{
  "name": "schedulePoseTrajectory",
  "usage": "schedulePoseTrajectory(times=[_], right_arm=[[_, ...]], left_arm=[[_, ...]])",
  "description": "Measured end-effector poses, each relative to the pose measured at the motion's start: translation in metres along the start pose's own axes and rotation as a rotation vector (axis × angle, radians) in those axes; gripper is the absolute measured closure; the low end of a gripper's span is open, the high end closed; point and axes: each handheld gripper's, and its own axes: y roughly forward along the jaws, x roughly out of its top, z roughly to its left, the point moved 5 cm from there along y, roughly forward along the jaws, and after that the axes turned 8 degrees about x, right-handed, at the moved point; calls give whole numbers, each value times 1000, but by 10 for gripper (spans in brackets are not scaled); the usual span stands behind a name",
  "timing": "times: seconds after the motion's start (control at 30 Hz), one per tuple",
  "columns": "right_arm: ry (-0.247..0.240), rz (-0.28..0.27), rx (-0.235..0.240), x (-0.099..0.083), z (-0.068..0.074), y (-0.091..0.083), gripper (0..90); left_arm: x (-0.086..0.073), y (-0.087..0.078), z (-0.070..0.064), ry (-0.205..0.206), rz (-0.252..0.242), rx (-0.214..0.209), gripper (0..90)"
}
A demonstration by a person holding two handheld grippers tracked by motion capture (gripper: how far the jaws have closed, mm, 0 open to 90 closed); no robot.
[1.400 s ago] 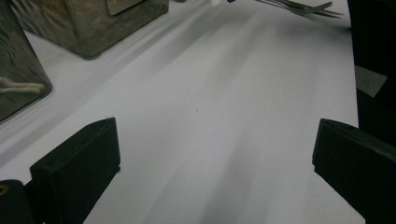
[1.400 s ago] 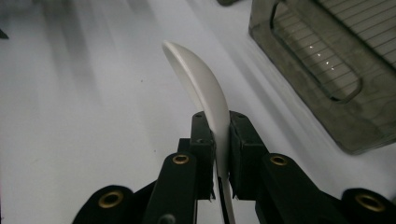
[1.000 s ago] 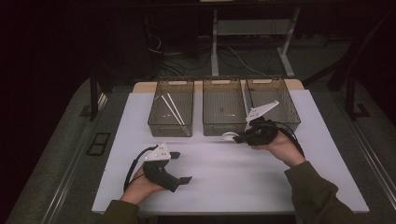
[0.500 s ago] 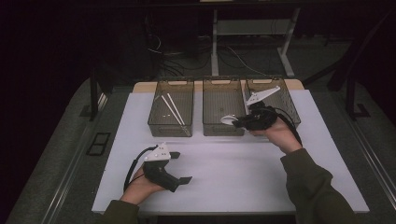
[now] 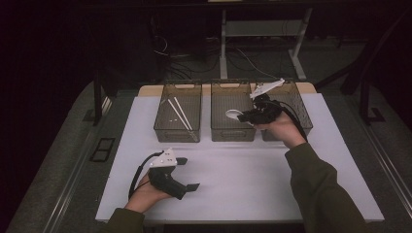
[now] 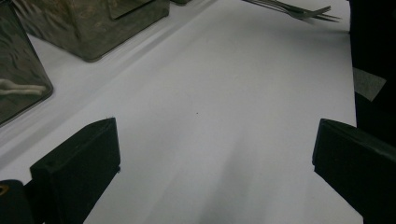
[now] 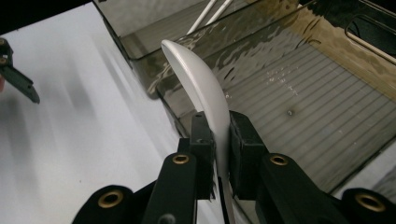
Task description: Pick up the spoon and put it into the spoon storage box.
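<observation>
White paper covers the table (image 5: pixel 233 194). Over the middle bin (image 5: pixel 233 127), the right gripper (image 7: pixel 219 140) pinches a white spoon (image 7: pixel 198 88); lowering before release avoids bouncing. The left gripper (image 6: pixel 210 154) rests spread.

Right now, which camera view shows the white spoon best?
The right gripper view: the white spoon sits close up, pinched in the right claw over the middle bin. In the high view it is a small white patch.

My left gripper (image 5: pixel 187 173) rested near the table's front edge, its jaws spread wide. My right gripper (image 5: pixel 241 116) hung raised toward the back edge, jaws clamped tight, forearm stretched forward.
</observation>
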Motion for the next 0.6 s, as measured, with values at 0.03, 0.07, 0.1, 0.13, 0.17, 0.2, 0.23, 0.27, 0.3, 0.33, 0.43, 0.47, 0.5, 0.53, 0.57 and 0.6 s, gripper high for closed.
schedulePoseTrajectory(times=[0.03,0.07,0.1,0.13,0.17,0.2,0.23,0.27,0.3,0.33,0.43,0.47,0.5,0.53,0.57,0.6], right_arm=[[2,1,-4,2,-2,2,811],[5,2,-11,3,-3,3,812],[10,0,-8,5,-5,5,811],[14,0,-7,6,-7,7,811],[16,-3,-9,7,-9,10,812],[33,0,-10,8,-10,12,812],[37,1,-6,9,-12,14,811],[41,5,-10,10,-14,16,811],[42,6,-10,11,-16,19,811],[39,10,-12,11,-17,21,811],[47,14,-11,12,-22,29,811],[49,17,-15,11,-23,31,811],[51,23,-15,11,-24,34,812],[55,29,-16,10,-25,37,811],[57,31,-17,10,-26,40,811],[63,33,-13,9,-26,43,811]], left_arm=[[0,0,0,1,0,-1,2],[0,0,0,2,0,-1,2],[0,0,0,2,-1,-2,2],[0,-1,0,2,0,-2,2],[0,-1,0,2,1,-2,2],[0,-1,0,4,0,-1,2],[0,-1,0,3,0,-1,2],[0,-1,-1,1,0,-2,2],[0,-1,0,5,-1,-1,2],[0,-1,-1,1,-3,-3,2],[0,-1,0,14,3,-2,2],[1,-1,0,6,-3,-3,2],[1,-1,0,7,-3,-3,3],[1,-1,-1,1,-7,-3,3],[1,-1,-1,5,-5,-3,3],[1,-1,0,8,-3,-4,3]])
